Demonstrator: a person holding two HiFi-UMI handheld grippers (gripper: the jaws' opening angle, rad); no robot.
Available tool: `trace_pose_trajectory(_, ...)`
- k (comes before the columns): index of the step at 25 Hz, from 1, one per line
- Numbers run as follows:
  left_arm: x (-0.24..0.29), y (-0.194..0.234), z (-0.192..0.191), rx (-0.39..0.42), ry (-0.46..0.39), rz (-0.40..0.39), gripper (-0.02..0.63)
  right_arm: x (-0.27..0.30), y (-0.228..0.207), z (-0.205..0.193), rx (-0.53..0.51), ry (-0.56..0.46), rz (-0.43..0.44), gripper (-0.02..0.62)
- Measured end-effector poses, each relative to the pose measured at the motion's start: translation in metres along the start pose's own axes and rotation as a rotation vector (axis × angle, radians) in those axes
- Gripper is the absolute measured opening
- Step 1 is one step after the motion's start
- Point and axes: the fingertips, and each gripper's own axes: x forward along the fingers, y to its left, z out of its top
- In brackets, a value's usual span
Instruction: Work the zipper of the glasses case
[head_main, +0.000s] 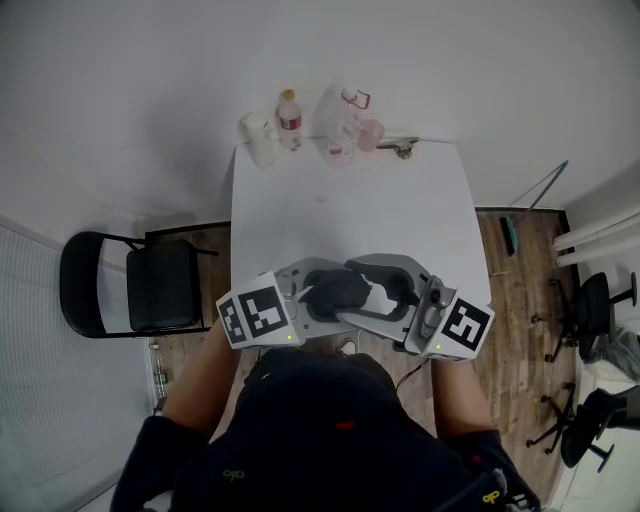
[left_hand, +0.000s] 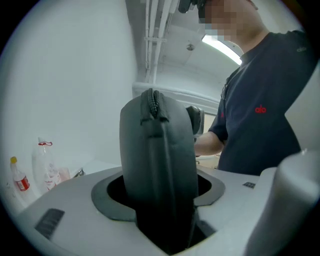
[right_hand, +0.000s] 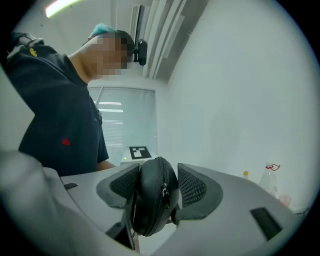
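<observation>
While the person (head_main: 330, 440) in a dark short-sleeved shirt fills the bottom of the head view, the white table (head_main: 350, 210) runs from the centre of the frame to its upper middle. A black folding chair (head_main: 160, 285) stands at middle left, just beside the table's edge.

Both grippers meet at the lower centre of the head view, at the near end of the table, with their marker cubes to the outside.

1. Left gripper (left_hand: 160, 186): the jaws are clamped on the glasses case (left_hand: 157, 165). The case fills the whole gap between them and rises up the middle of the left gripper view.
2. Right gripper (right_hand: 159, 187): the jaws stand apart round the other end of the case. The pads are close on either side, and a thin strip of light shows between the case and the pad at frame right, so this claw does not grip.

The glasses case is a dark, rounded hard shell spanning the space between the two grippers. Its zipper (left_hand: 151, 102) runs over the end of the shell. In the right gripper view the zipper pull (right_hand: 163, 189) hangs at the centre of the case, and the two halves lie together along the visible stretch.

At the top of the head view, on the far end of the table, stand a white cup (head_main: 259, 135), a small bottle with a red label (head_main: 289, 118) and a pink cup (head_main: 370, 133).
</observation>
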Motion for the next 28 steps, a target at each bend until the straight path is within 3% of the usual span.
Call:
trace_pose_trajectory(3,-0.002,0.002,0.015,0.010,-0.124,0.027,0.278,-0.006,-0.004,0.012,-0.014,-0.073,-0.026,0.250)
trace_pose_trajectory(6,-0.001,0.001,0.025,0.016,-0.223,0.053,0.278,-0.004,0.001,0.013,-0.063,-0.059,-0.037,0.250)
trace_pose_trajectory(9,-0.001,0.003,0.018,0.043,-0.199,0.094,0.276,0.001,0.007,0.010,-0.096,0.000,-0.047,0.252)
trace_pose_trajectory(14,-0.012,0.008,0.020,0.208,-0.096,0.131,0.275,-0.015,0.005,0.012,-0.032,-0.013,-0.055,0.252)
trace_pose_trajectory(16,-0.023,0.014,0.024,0.284,-0.041,0.143,0.275,-0.030,-0.001,0.011,0.057,-0.071,-0.053,0.252)
trace_pose_trajectory(20,-0.044,0.026,0.030,0.418,0.080,0.179,0.274,-0.049,-0.011,0.000,0.417,-0.193,0.022,0.252)
trace_pose_trajectory(22,-0.048,0.026,0.035,0.504,0.133,0.177,0.275,-0.047,-0.011,-0.006,0.538,-0.226,0.057,0.252)
trace_pose_trajectory(25,-0.047,0.021,0.033,0.612,0.254,0.110,0.273,-0.039,-0.004,-0.015,0.649,-0.238,0.125,0.250)
trace_pose_trajectory(28,-0.047,0.019,0.031,0.637,0.342,0.026,0.273,-0.033,0.006,-0.016,0.813,-0.309,0.262,0.250)
